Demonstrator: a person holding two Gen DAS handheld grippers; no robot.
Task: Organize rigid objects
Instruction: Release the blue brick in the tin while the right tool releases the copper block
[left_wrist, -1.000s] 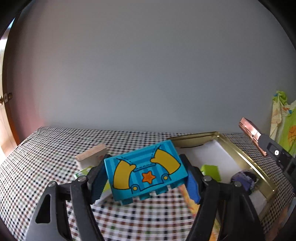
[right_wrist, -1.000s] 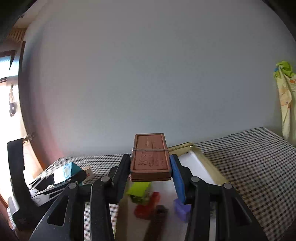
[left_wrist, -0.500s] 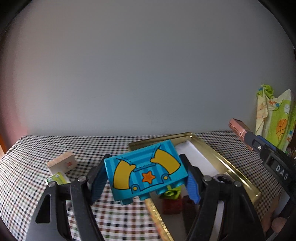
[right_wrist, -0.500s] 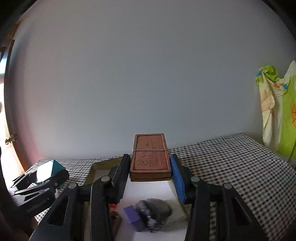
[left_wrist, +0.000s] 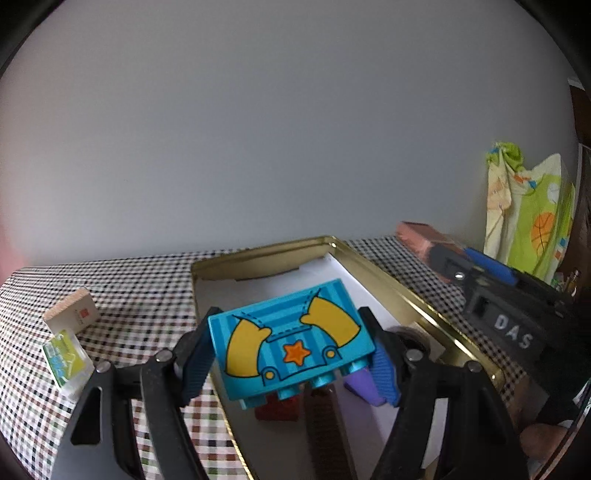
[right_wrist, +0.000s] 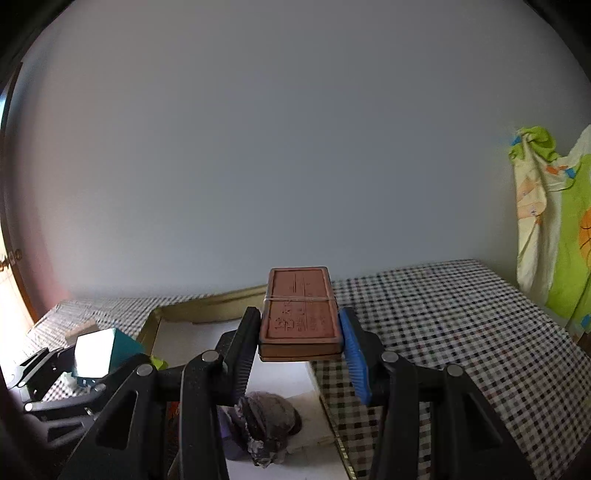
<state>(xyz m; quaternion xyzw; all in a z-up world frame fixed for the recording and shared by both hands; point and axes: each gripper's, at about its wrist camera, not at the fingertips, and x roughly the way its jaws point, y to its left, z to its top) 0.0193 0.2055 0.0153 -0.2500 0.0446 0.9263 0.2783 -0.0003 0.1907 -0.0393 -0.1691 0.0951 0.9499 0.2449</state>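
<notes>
The blue toy brick (left_wrist: 291, 343) sits clamped in the left gripper (left_wrist: 291, 354), long axis crosswise between the fingers, studs toward the camera, above the gold tin (left_wrist: 388, 280). To its right, the right gripper (right_wrist: 299, 347) pinches a brown tablet (right_wrist: 299, 314), lengthwise pointing away.

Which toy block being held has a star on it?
The blue block in the left gripper. It shows an orange star and yellow sleeves; the brown block in the right gripper has only embossed marks.
</notes>
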